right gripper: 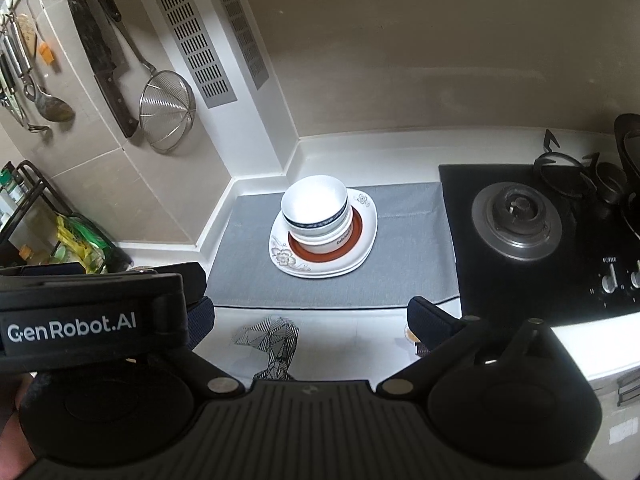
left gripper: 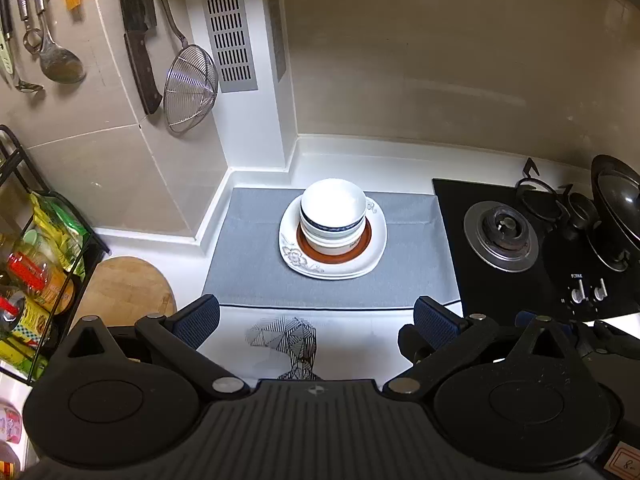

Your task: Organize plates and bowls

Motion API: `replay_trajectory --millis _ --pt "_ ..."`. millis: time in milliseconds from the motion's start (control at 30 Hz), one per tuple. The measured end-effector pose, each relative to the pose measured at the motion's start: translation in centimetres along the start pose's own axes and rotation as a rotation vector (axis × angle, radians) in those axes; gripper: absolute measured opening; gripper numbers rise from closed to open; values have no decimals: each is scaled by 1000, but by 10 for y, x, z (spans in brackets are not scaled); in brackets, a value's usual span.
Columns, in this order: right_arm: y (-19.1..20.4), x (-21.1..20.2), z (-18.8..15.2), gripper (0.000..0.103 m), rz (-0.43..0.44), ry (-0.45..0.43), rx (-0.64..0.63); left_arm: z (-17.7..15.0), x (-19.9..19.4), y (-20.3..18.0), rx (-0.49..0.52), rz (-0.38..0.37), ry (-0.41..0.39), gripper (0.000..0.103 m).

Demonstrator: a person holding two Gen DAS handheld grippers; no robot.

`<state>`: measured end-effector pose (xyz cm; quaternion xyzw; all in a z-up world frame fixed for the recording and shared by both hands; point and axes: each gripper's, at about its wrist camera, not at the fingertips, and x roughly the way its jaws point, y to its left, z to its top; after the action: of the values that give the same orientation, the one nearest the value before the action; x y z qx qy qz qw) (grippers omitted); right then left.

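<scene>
One stack of dishes stands on a grey mat (left gripper: 248, 272) (right gripper: 400, 280) in the counter corner. At the bottom lie white flowered plates (left gripper: 376, 240) (right gripper: 366, 236), then a red-rimmed plate (left gripper: 366, 242) (right gripper: 356, 228), then nested white bowls (left gripper: 333, 210) (right gripper: 314, 206), one with a blue band. My left gripper (left gripper: 318, 320) hangs open well in front of the stack, nothing between its fingers. My right gripper (right gripper: 310, 316) is also open and empty, just as far back. The left gripper's body covers the lower left of the right wrist view.
A black gas hob (left gripper: 504, 232) (right gripper: 516, 216) with a wok (left gripper: 616, 196) borders the mat on the right. Knife, strainer (left gripper: 190, 88) and ladles hang on the left wall. A wire rack of bottles (left gripper: 36, 272) and a round wooden board (left gripper: 128, 292) sit left.
</scene>
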<state>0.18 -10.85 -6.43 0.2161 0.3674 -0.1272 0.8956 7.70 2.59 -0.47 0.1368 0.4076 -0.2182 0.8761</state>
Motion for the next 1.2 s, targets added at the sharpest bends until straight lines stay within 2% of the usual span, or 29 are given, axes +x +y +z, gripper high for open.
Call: replay_trajectory --millis 533,1200 --pt "-7 -20 -12 102 26 -17 -17 -12 -22 -15 13 55 -28 103" --pt "-7 -16 -12 103 15 0 -3 -13 -19 -19 25 65 -27 103"
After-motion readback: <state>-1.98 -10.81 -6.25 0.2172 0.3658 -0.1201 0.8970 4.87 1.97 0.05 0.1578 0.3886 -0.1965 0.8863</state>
